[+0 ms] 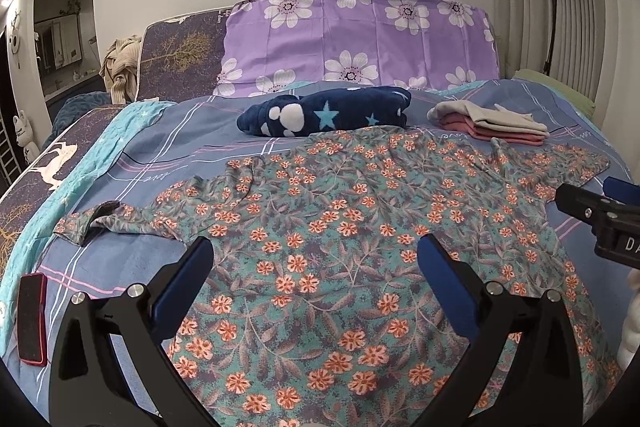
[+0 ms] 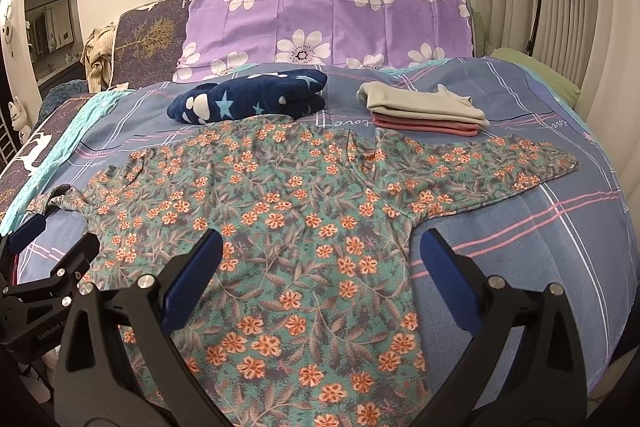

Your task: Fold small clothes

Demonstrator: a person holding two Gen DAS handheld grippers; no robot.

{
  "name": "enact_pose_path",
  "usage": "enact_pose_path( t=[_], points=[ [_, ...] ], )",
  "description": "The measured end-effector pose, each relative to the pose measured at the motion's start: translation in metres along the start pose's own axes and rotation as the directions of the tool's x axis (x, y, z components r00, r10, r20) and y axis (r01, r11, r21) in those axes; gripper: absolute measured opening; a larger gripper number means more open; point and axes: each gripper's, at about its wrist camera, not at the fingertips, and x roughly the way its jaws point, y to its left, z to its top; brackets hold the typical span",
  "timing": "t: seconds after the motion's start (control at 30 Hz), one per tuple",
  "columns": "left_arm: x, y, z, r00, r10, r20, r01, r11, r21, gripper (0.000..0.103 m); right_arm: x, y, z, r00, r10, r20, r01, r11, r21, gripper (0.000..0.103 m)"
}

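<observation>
The floral shirt [image 1: 352,251] lies spread flat on the bed [image 1: 168,143], front side down or up cannot be determined. Its body runs from the near edge toward the far side; one sleeve extends to the left [image 1: 100,223] with its cuff crumpled and partly turned over, the other sleeve extends to the right [image 2: 516,163] and lies flat.

The left gripper [image 1: 316,259] is spread wide, holding nothing, above the near left part of the shirt body. Its left finger is over the shirt's left edge.

The right gripper [image 2: 320,251] is also spread wide and empty. Its left finger is over the shirt body; its right finger is over the bare bed cover just beside the shirt's right edge, below the right sleeve.

Beyond the shirt, on the far part of the bed:
- a folded navy blanket [image 1: 328,113] with stars and white spots, far left, touching the shirt's far edge;
- a stack of folded clothes [image 2: 424,109], grey on top and pink below, far right, apart from the shirt.

A purple flowered pillow [image 1: 356,39] stands against the wall behind them. A red phone [image 1: 32,319] lies on the bed at near left.
</observation>
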Motion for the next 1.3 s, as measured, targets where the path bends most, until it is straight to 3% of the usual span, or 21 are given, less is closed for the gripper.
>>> enact_pose_path(
  t=[0.67,0.83,1.07,1.3],
  points=[
    [0.000,0.003,0.000,1.000,-0.003,-0.005,0.003,1.000,-0.004,0.102,-0.005,0.004,0.001,0.998,-0.035,0.060,0.038,0.998,-0.047,0.099],
    [-0.002,0.006,0.002,1.000,0.005,0.002,-0.005,1.000,-0.009,0.101,-0.009,0.007,0.002,0.996,-0.008,0.085,0.014,0.998,-0.069,0.089],
    [0.000,0.010,0.003,1.000,-0.008,-0.019,0.007,1.000,-0.018,0.093,-0.004,0.008,0.002,0.997,0.073,0.036,-0.070,0.995,-0.068,0.053],
    [0.003,0.013,0.001,0.999,-0.012,-0.031,0.011,1.000,-0.028,0.088,0.001,0.013,0.000,0.997,0.073,0.014,-0.072,0.994,-0.085,0.052]
  ],
)
